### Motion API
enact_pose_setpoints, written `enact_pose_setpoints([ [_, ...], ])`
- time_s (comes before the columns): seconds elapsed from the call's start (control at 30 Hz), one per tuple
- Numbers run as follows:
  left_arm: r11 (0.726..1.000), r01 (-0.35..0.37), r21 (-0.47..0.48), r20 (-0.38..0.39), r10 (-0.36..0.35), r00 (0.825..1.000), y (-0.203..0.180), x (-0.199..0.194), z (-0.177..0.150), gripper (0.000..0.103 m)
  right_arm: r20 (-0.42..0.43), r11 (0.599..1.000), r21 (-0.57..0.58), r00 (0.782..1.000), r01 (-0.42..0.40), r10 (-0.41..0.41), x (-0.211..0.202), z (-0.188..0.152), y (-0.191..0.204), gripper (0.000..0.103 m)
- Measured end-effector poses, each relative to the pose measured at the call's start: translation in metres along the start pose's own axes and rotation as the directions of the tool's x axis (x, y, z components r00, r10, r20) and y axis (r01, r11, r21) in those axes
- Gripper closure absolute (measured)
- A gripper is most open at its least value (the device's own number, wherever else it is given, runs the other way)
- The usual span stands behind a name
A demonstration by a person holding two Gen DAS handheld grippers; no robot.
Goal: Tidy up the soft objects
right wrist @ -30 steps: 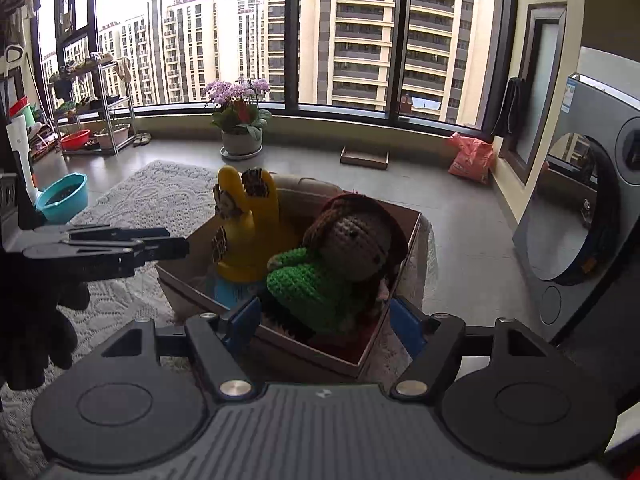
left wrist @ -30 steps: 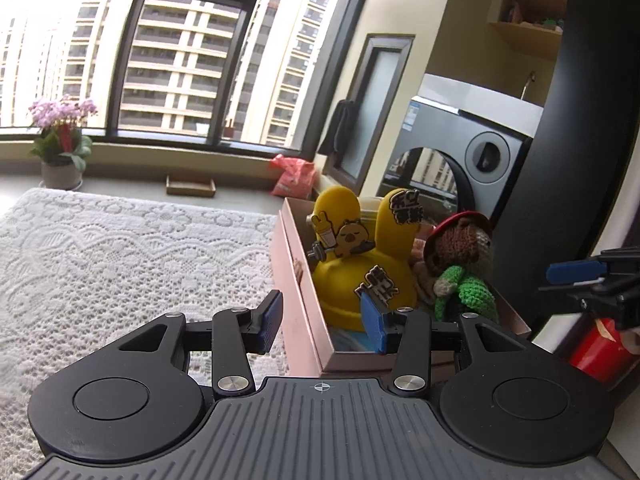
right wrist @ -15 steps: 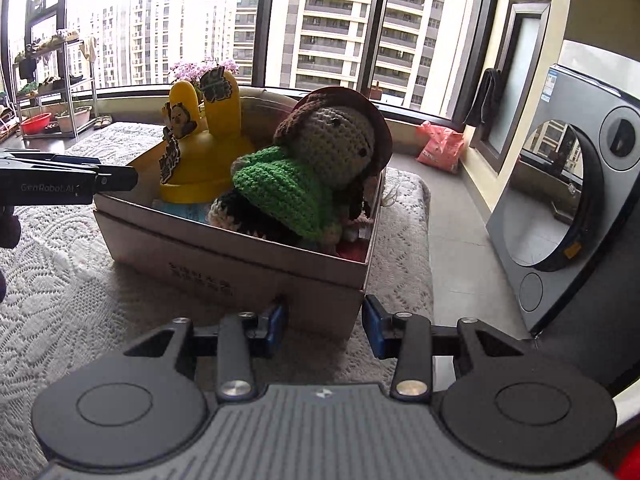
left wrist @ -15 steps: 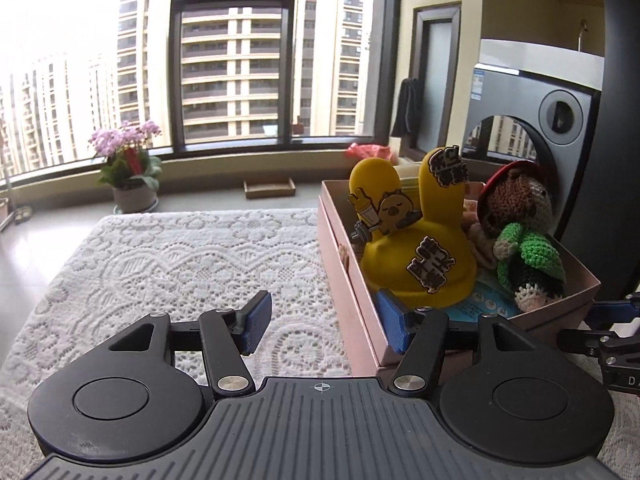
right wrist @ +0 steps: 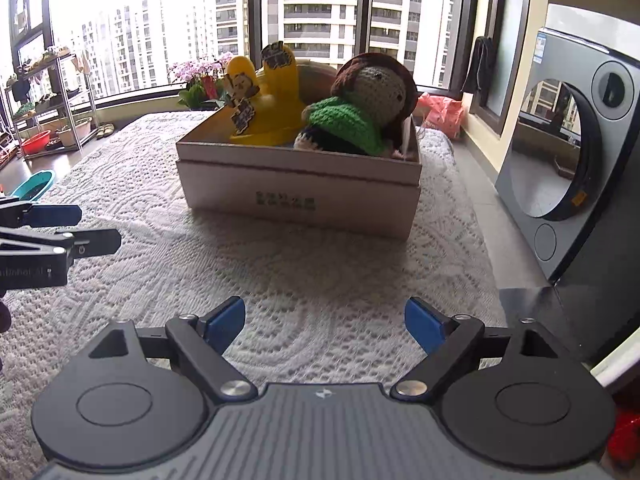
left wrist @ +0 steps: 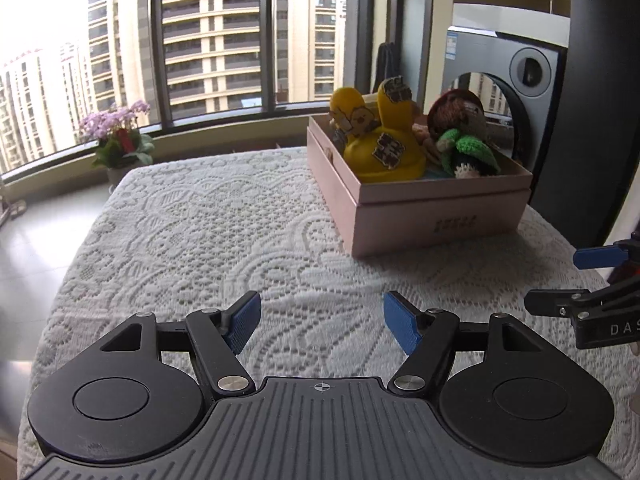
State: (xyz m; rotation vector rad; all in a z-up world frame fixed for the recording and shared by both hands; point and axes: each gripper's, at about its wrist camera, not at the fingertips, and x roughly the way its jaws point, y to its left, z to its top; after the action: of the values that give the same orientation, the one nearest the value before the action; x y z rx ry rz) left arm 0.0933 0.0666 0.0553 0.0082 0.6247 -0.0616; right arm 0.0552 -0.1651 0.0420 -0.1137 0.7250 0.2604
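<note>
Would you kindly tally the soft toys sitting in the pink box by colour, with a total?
Yellow: 1, the yellow plush toy with patches, in the pink box.
Brown with a green scarf: 1, the crocheted doll.
Total: 2 clearly visible; something pale lies behind them, too hidden to identify or count.

Two low wrist views over the lace tablecloth (left wrist: 224, 216), near, both facing the same pink box (right wrist: 304, 196).
</note>
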Motion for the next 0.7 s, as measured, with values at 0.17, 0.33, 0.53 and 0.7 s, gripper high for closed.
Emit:
enact_pose_setpoints([
  [0.17,1.0,-0.021,-0.017,-0.063,0.02,0.998,-0.01,-0.025,-0.055,0.029,-0.016,0.995,0.044,0.996,0.089,-0.088,0.005,-0.022,0.018,0.0],
  [0.33,0.995,-0.098,-0.036,-0.029,0.097,0.995,-0.026,-0.021,-0.066,0.025,-0.005,0.99,0.103,0.996,0.094,-0.094,0.005,-0.027,0.01,0.0],
  [0.53,0.993,-0.106,-0.052,-0.034,0.104,0.994,-0.032,-0.018,-0.062,0.024,-0.01,0.987,0.114,0.994,0.113,-0.113,0.006,-0.024,0.012,0.0],
  [0.7,0.993,-0.11,-0.047,-0.032,0.109,0.994,-0.041,-0.017,-0.061,0.024,0.058,0.99,0.095,0.993,0.099,-0.105,0.005,-0.033,0.012,0.0],
])
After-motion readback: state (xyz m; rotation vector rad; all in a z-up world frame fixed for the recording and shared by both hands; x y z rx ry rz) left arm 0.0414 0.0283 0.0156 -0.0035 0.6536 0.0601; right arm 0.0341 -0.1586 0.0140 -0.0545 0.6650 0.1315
